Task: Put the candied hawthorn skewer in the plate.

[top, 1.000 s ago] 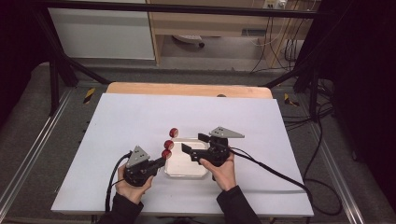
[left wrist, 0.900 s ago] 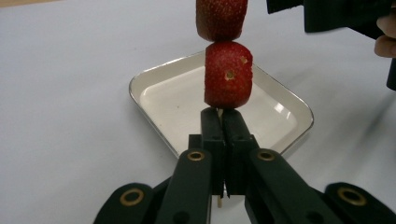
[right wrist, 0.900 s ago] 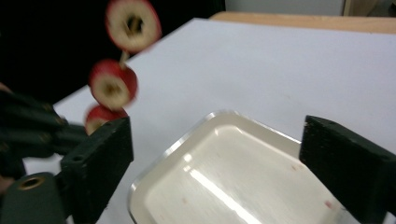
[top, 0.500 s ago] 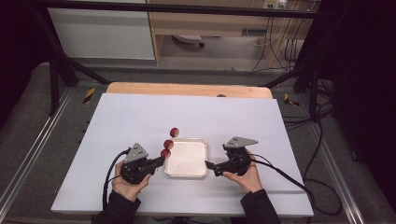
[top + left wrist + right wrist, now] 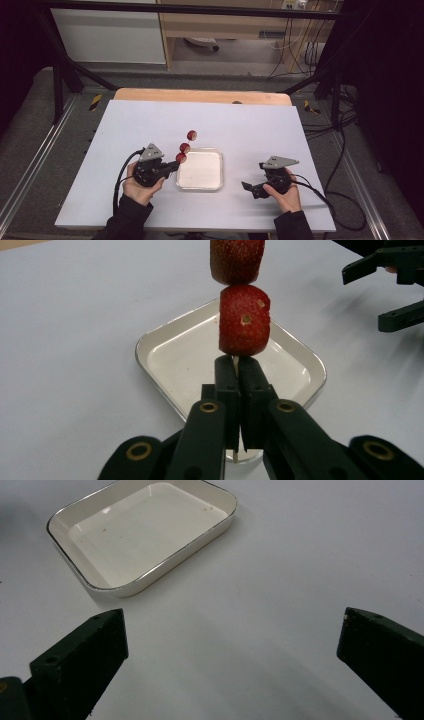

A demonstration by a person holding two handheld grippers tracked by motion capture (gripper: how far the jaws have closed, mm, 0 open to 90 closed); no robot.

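At table centre, left gripper (image 5: 167, 169) jaws clamp a skewer (image 5: 234, 361) pointing toward 1 o'clock, carrying three red strawberry pieces (image 5: 185, 147); right gripper (image 5: 248, 188) jaws spread wide beside the white tray (image 5: 200, 185)

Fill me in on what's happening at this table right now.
A person works with two tools. The left hand-held gripper is shut on a thin wooden skewer threaded with red strawberry pieces, holding it over the near edge of a shallow, empty white rectangular tray on the white table. The right hand-held gripper sits open and empty, off to the tray's right.
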